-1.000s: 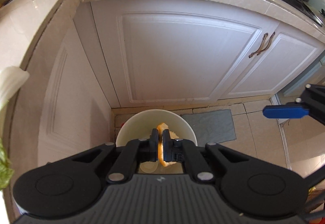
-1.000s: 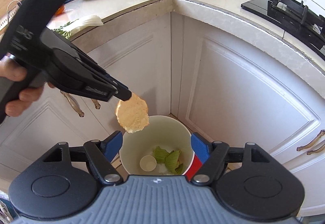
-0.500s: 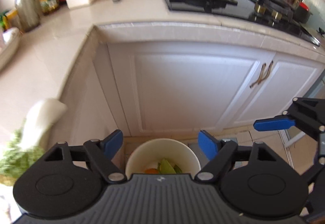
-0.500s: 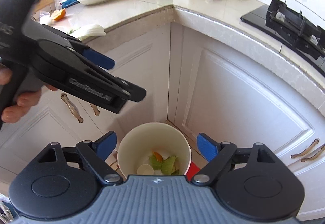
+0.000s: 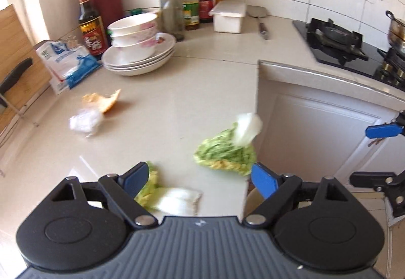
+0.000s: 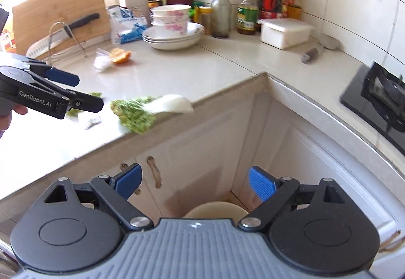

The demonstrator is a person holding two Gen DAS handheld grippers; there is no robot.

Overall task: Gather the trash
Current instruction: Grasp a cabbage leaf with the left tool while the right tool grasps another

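The left gripper (image 5: 200, 179) hangs over the pale counter (image 5: 162, 102), its blue fingers (image 5: 264, 184) spreading apart with nothing pinched between them. Just under its left finger lies a cabbage leaf (image 5: 167, 196) with a white stalk. A second, bigger cabbage leaf (image 5: 227, 150) sits at the counter's inner corner, its stalk reaching the edge. Farther back are an orange peel (image 5: 105, 102) and, touching it, a crumpled clear wrapper (image 5: 84, 123) (both blurred).

The right gripper (image 6: 195, 181) points down at the white cupboard doors (image 6: 303, 167), its fingers also widening and empty. Below it, the rim of a cream bin (image 6: 215, 210) shows on the floor in the cupboard corner. Stacked bowls (image 5: 134, 33) on plates stand near the bottles (image 5: 192, 0) by the wall.
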